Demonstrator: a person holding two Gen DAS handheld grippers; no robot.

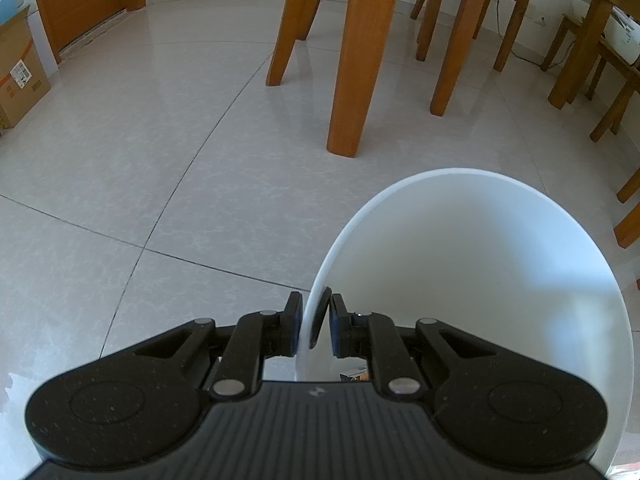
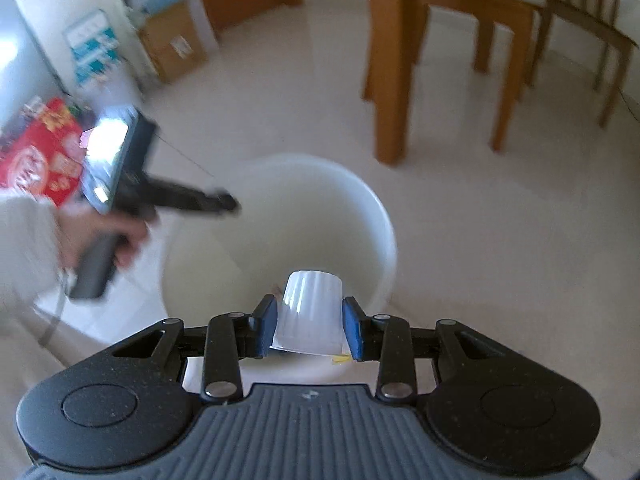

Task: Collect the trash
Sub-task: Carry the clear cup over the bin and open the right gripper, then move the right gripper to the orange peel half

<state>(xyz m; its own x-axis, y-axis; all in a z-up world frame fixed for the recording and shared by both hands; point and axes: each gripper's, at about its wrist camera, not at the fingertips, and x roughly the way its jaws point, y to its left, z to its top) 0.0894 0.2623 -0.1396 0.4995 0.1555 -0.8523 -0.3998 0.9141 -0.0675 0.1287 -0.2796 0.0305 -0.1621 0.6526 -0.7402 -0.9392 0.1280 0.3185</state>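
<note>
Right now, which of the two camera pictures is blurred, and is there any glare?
Right wrist view: motion blur smears the hand and the boxes at left, while the paper cup in the right tongs stays sharp. Left wrist view: sharp throughout; the glossy floor mirrors the table legs, and straight lines bow from the fisheye.

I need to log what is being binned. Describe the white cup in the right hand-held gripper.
The cup is small, white and ribbed, apparently thin plastic or paper. It lies on its side, base pointing away, clamped between the blue pads of the right hand-held gripper above the open white bin. Something yellow shows near its mouth.
</note>
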